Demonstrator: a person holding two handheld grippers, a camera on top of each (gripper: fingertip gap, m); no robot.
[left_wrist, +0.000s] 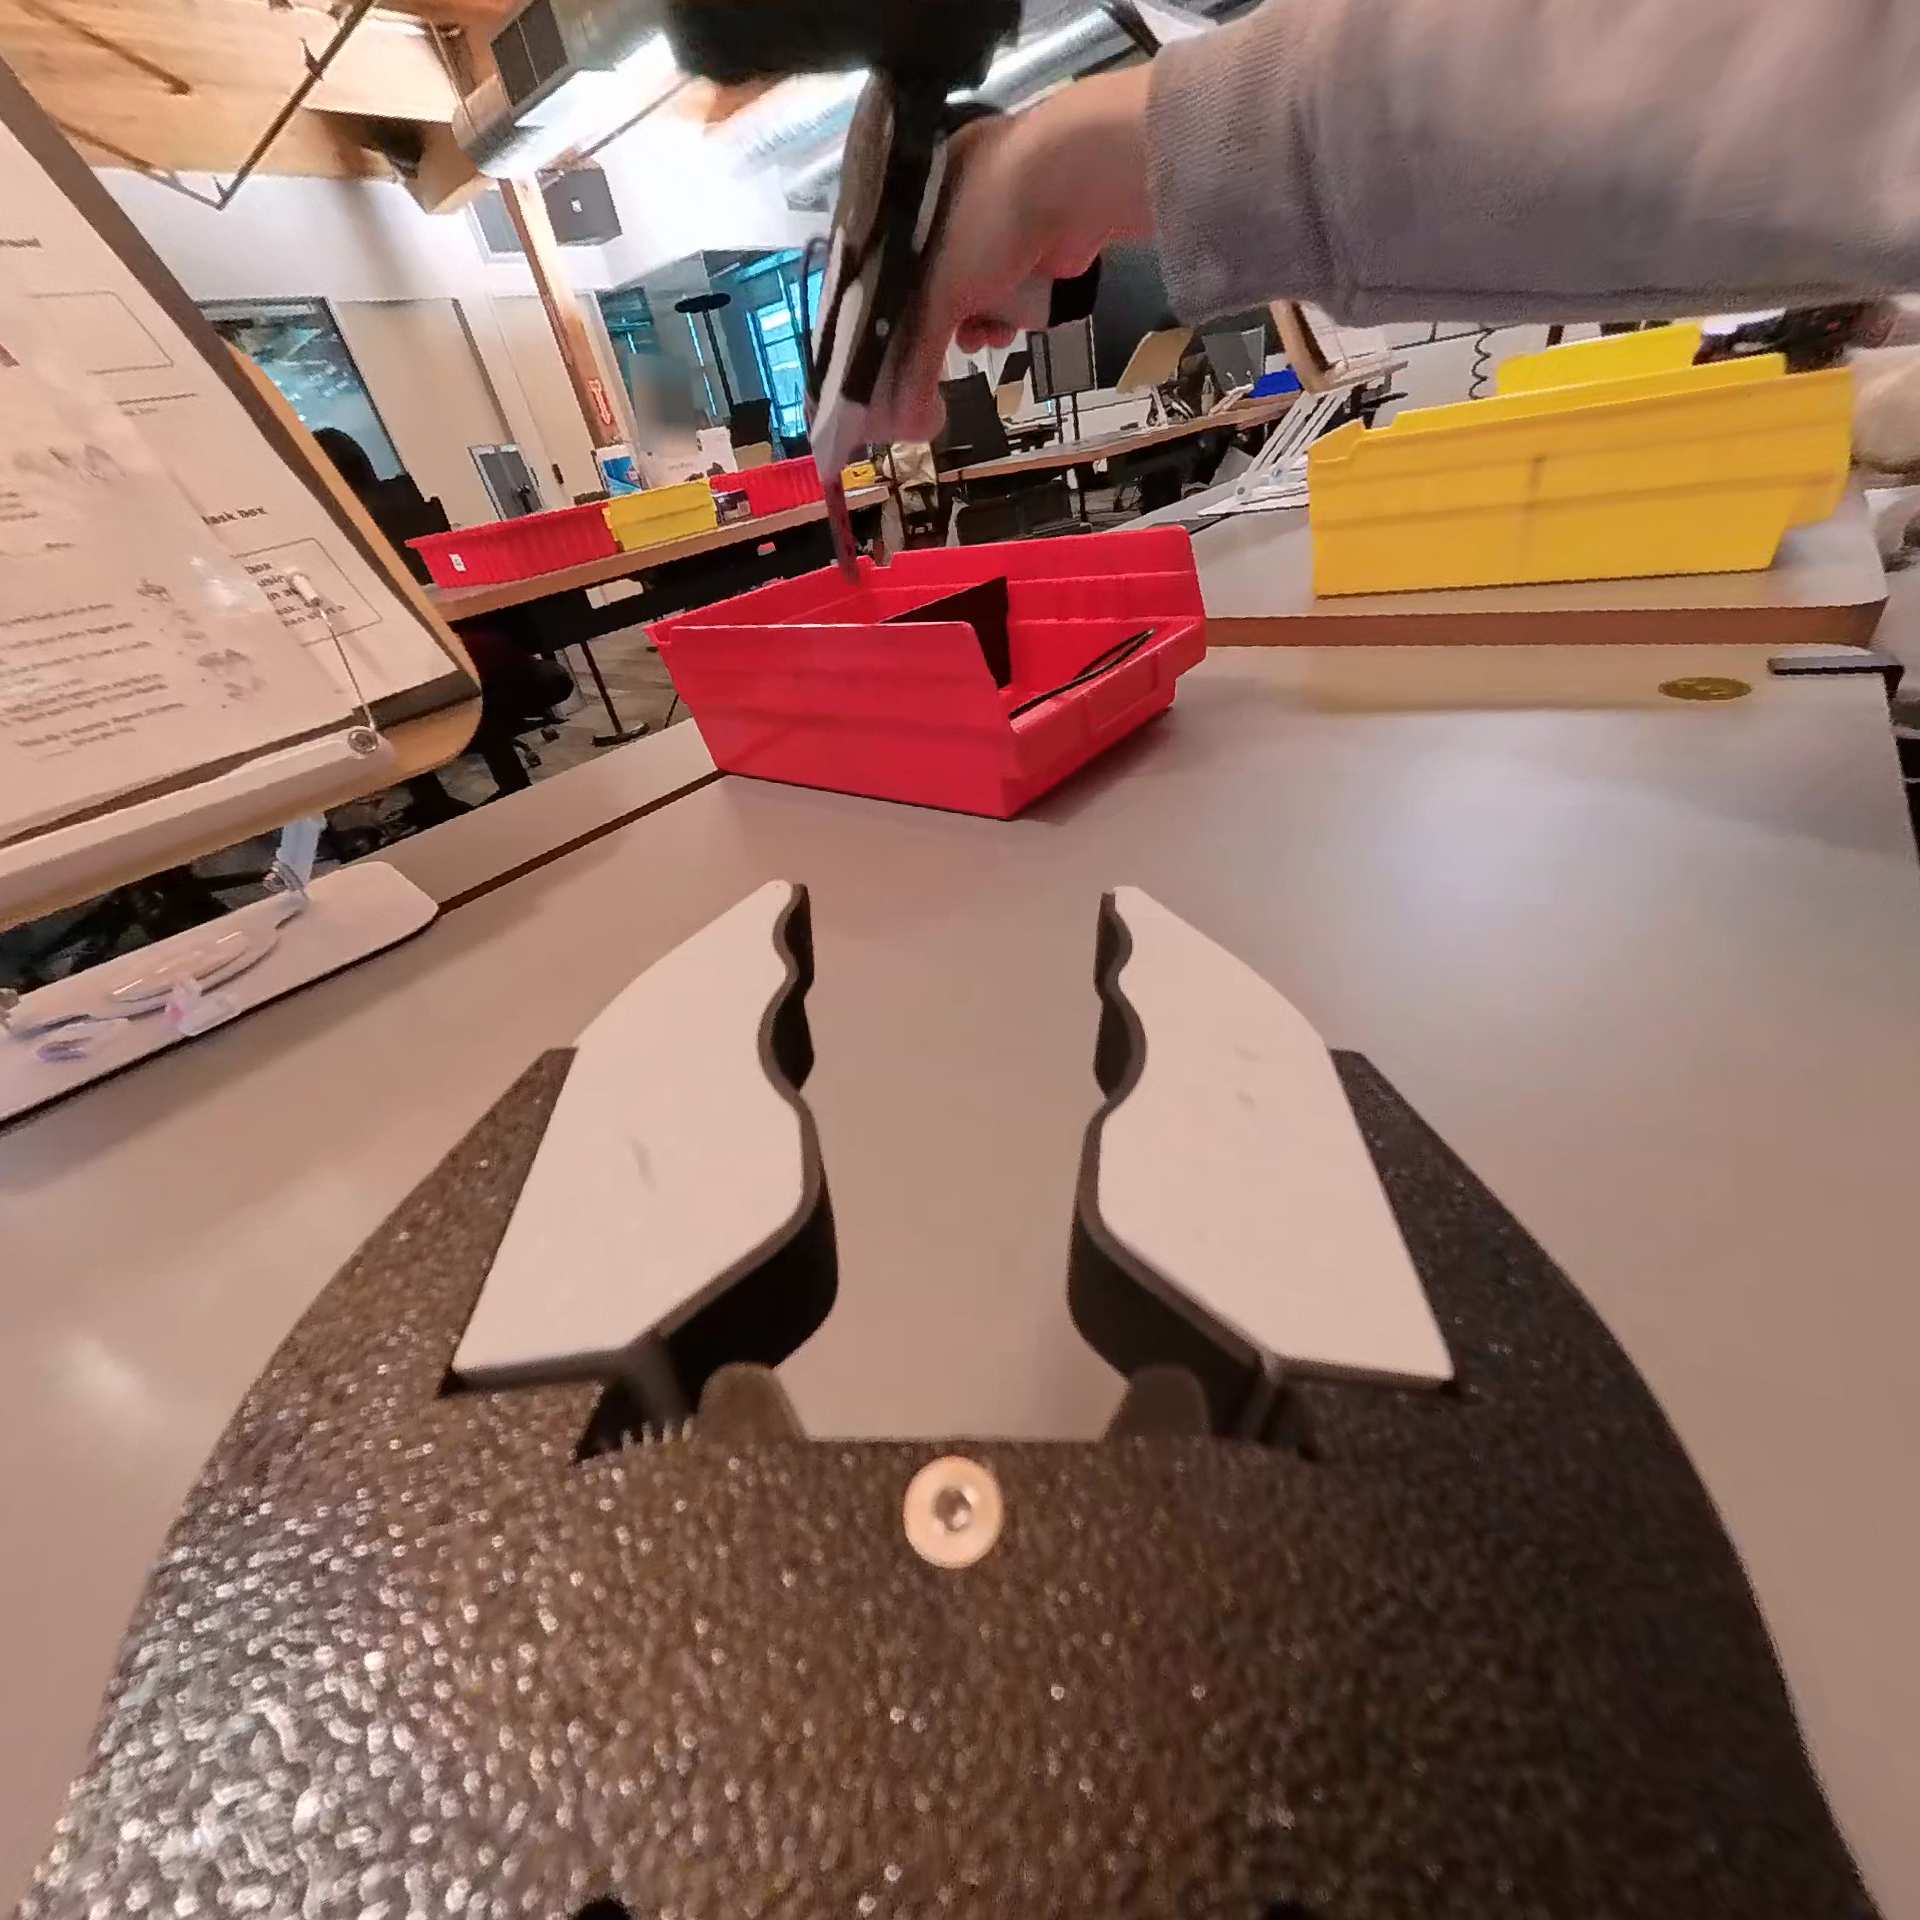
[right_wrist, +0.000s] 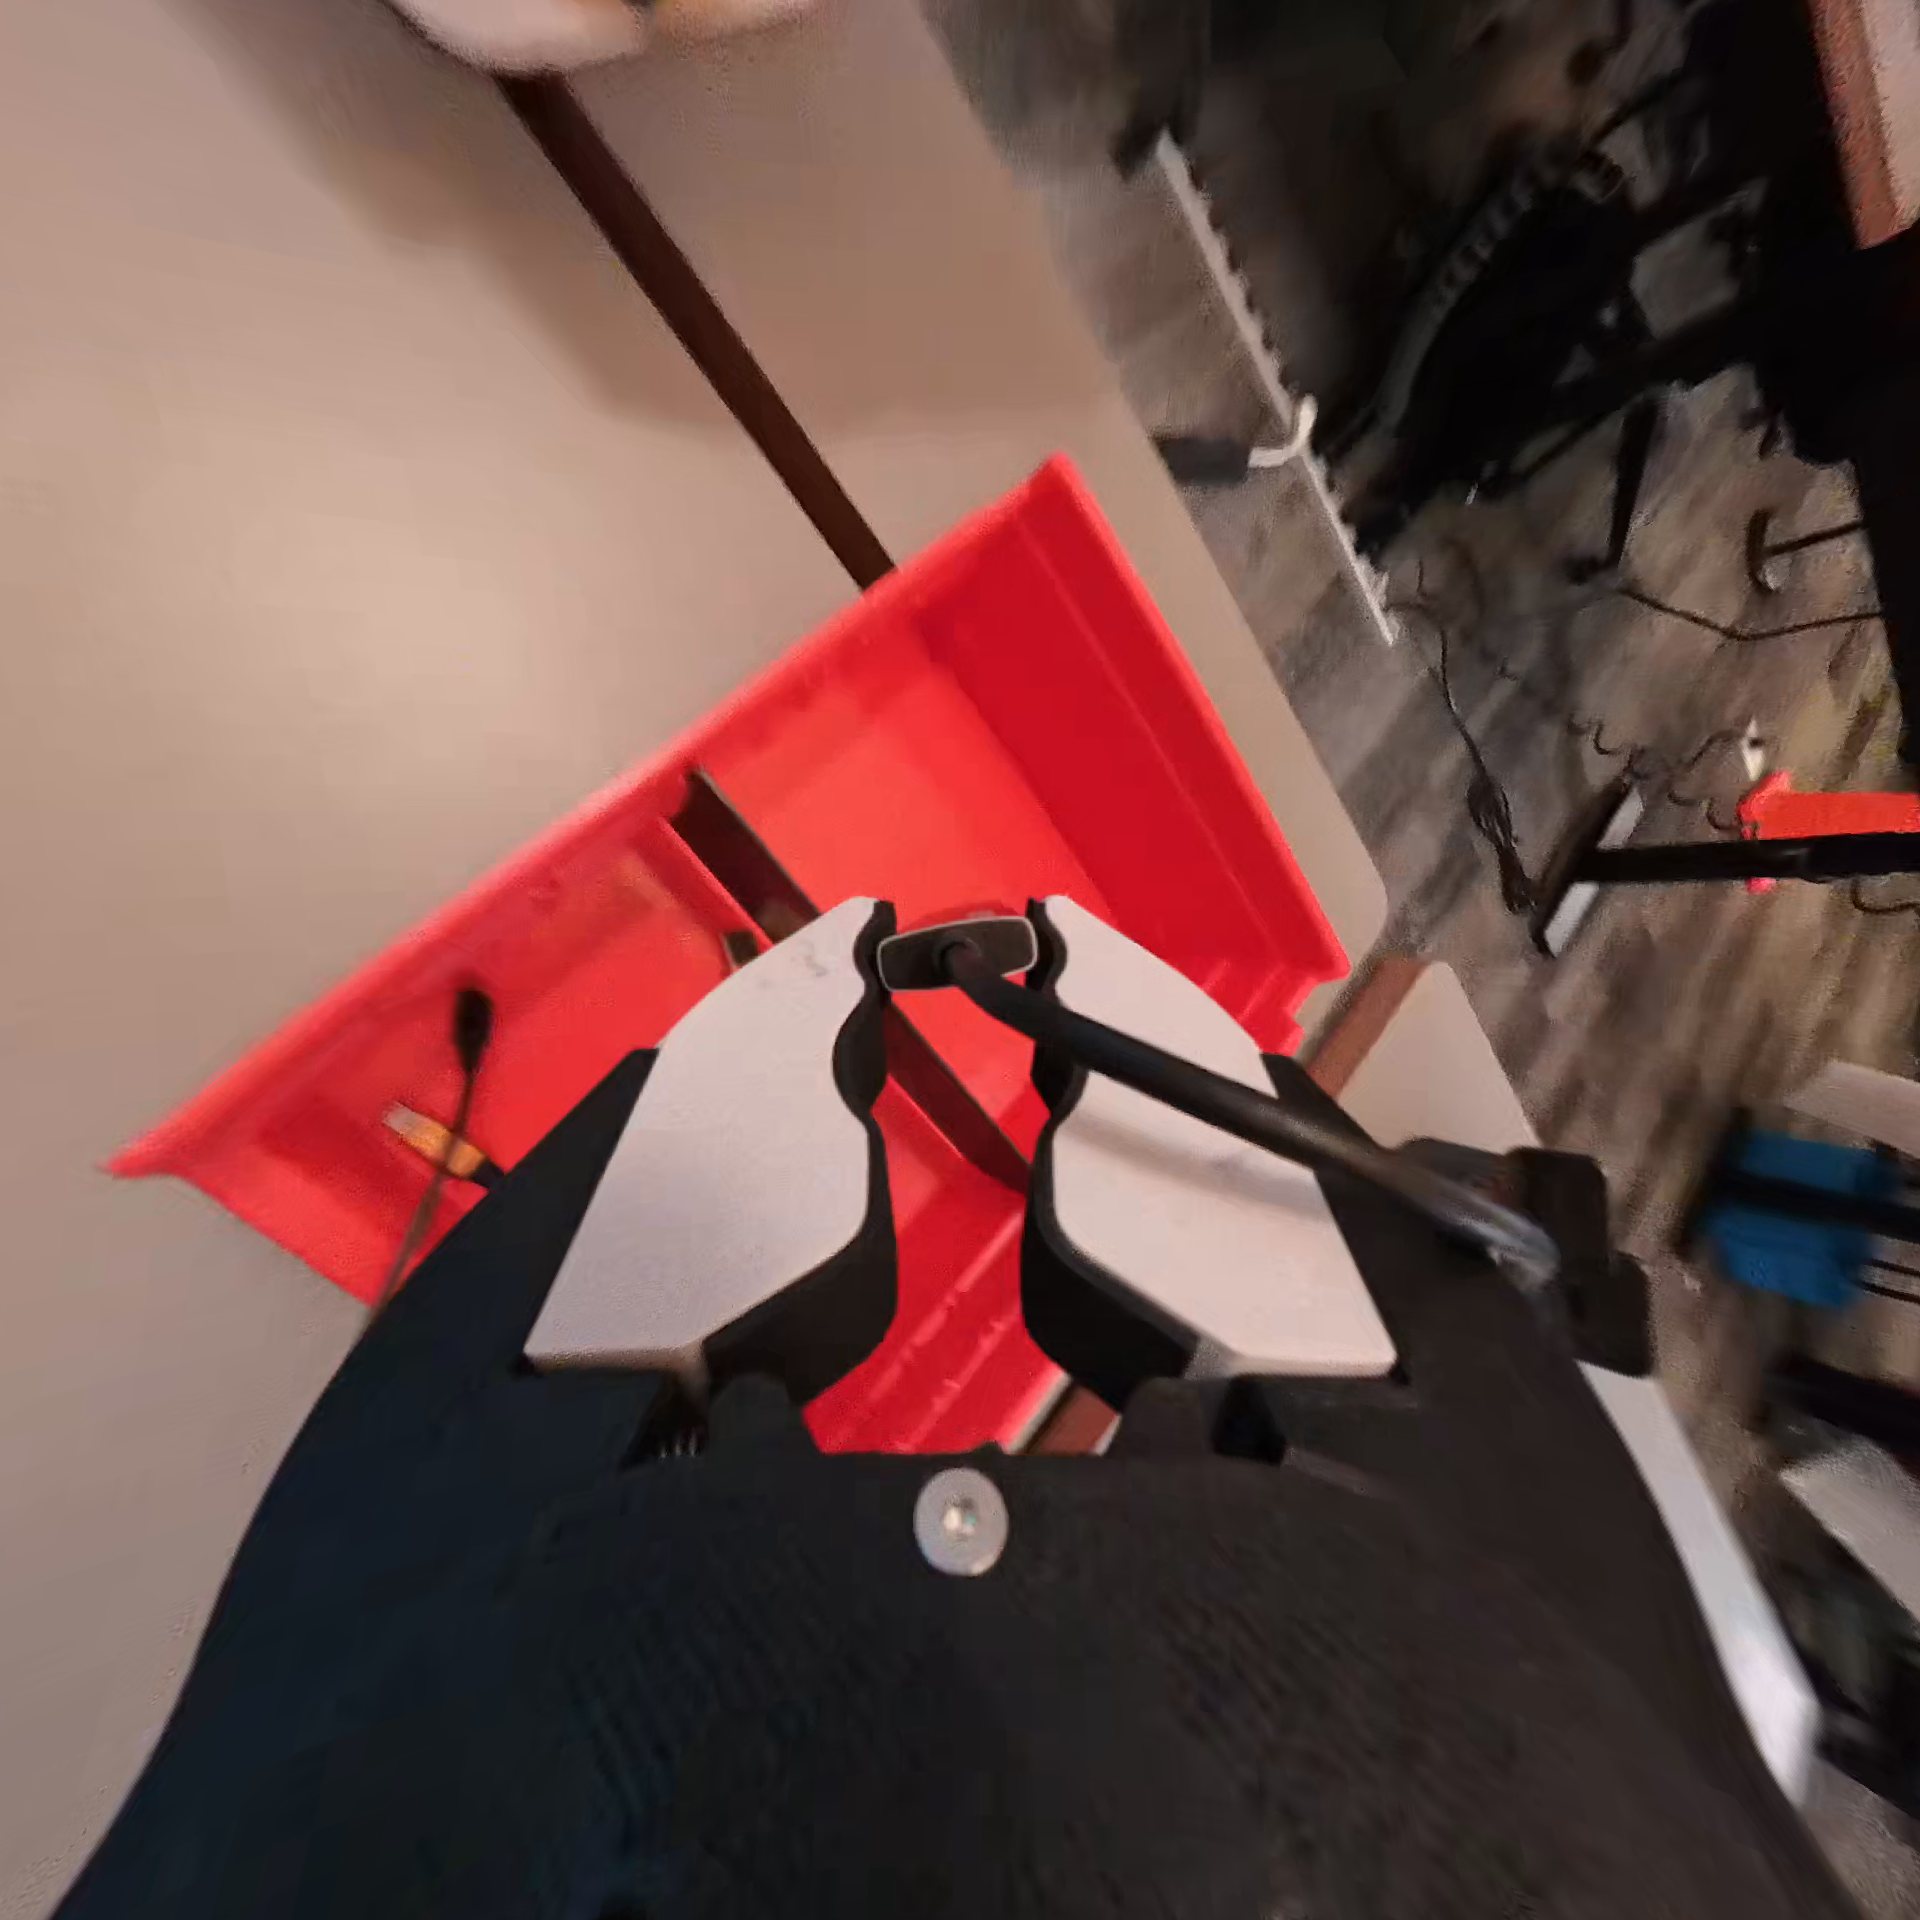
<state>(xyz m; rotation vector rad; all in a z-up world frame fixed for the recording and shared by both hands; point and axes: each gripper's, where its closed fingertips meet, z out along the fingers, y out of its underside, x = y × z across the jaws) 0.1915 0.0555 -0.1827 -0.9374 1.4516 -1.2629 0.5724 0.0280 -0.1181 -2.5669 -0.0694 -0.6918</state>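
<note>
My left gripper (left_wrist: 953, 904) is open and empty, low over the grey table (left_wrist: 1351, 935), and points at a red bin (left_wrist: 935, 717) a short way ahead. The bin has a black divider (left_wrist: 977, 623). A hand in a grey sleeve holds my right gripper (left_wrist: 857, 551) pointing down over the bin's far side. In the right wrist view, my right gripper (right_wrist: 958, 920) is shut on a grey-black cable plug (right_wrist: 956, 954). Its black cable (right_wrist: 1143, 1070) trails back to the lower right, above the red bin (right_wrist: 1039, 644). Another black cable (right_wrist: 468, 1049) with an orange tie lies in the bin's left compartment.
A tilted document stand (left_wrist: 156, 520) with a white base stands at the left. Yellow bins (left_wrist: 1558, 488) sit at the back right. The table edge and the floor with chair legs (right_wrist: 1558, 623) lie just beyond the red bin. Across from one pair of fingers to the other is roughly 40 cm.
</note>
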